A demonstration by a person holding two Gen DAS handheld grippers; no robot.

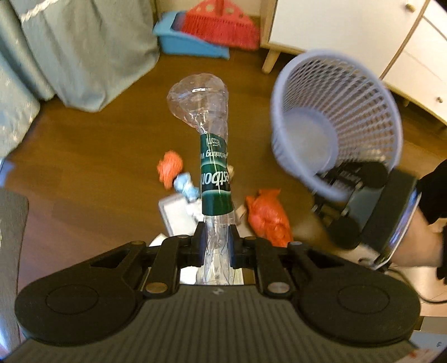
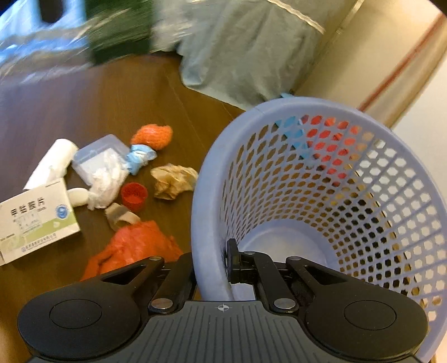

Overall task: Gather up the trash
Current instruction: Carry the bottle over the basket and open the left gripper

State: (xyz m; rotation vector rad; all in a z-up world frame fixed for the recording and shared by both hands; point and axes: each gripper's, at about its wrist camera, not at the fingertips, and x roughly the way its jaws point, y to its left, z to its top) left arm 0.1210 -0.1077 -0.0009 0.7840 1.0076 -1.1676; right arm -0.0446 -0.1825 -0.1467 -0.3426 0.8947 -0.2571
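The left gripper was clamped on a crushed clear bottle with a green label, which stood up through the middle of the left wrist frame above the wooden floor. The right gripper was closed on the rim of a lilac mesh basket, tilted with its mouth toward the camera.

Only the left view showed a red broom in a blue dustpan at the top edge and white cabinets at upper right. Only the right view showed the medicine box at left, a red cap, a brown paper wad and a white tissue. An orange bag lay just beside the basket; bare floor stretched across the upper left.
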